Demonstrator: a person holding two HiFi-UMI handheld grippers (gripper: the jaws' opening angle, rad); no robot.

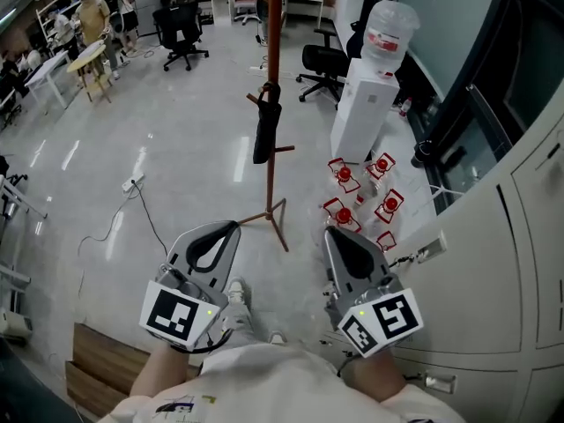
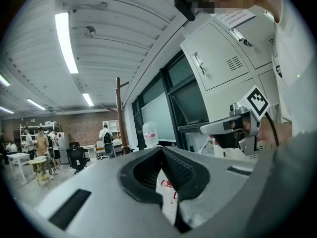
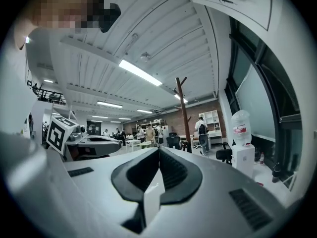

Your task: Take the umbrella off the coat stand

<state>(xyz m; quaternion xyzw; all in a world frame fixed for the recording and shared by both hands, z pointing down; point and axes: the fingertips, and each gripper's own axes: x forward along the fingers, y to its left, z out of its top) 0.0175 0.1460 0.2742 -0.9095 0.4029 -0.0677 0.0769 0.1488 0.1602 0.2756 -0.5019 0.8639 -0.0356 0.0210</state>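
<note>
A black folded umbrella (image 1: 266, 129) hangs from a peg of the brown wooden coat stand (image 1: 274, 25), a few steps ahead on the grey floor. Both grippers are held low, well short of it and pointing toward it. My left gripper (image 1: 233, 226) is shut with nothing between its jaws. My right gripper (image 1: 330, 232) is shut and empty too. The stand's pole (image 2: 119, 114) rises left of my left gripper (image 2: 161, 149) in the left gripper view. In the right gripper view the pole (image 3: 183, 114) stands just right of my right gripper (image 3: 159, 149).
A white water dispenser (image 1: 364, 104) with a bottle on top stands right of the stand, with several red-capped water jugs (image 1: 361, 196) on the floor before it. Grey cabinets (image 1: 520, 263) line the right. Black office chairs (image 1: 181, 29) and people sit farther back. A cable (image 1: 132, 203) trails at left.
</note>
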